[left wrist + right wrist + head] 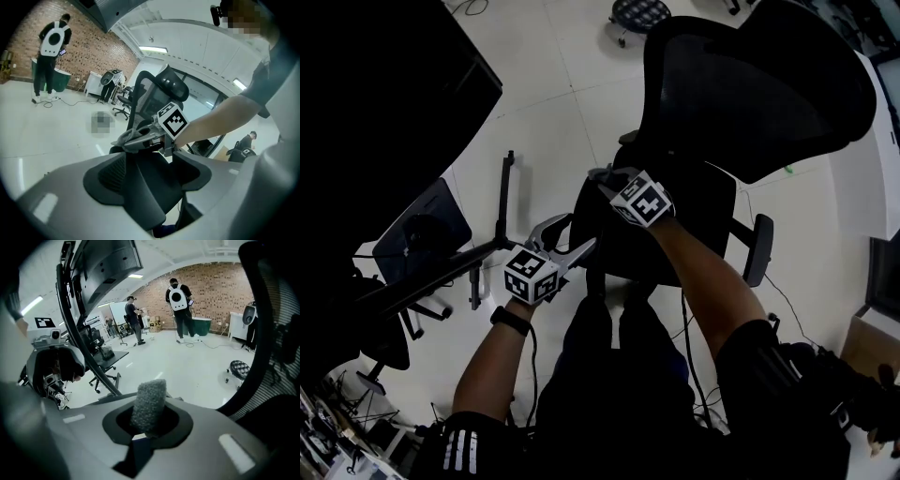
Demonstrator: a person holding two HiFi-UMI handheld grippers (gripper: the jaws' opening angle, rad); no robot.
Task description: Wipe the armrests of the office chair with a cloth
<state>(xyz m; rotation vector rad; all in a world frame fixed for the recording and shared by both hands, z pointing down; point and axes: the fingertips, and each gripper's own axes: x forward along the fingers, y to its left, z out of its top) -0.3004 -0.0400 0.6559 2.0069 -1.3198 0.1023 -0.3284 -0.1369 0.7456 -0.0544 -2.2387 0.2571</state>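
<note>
The black office chair stands in front of me, its backrest at the upper right of the head view. My left gripper is shut on the front end of the chair's left armrest; in the left gripper view this black armrest fills the gap between the jaws. My right gripper is just beyond, over the same armrest, shut on a grey fuzzy cloth. The left gripper view shows that cloth sticking out of the right gripper. The other armrest is free.
A black stand with a long arm and a second chair are close on the left. A small stool sits beyond the chair. Two people stand far off by a brick wall. A cardboard box is at the right edge.
</note>
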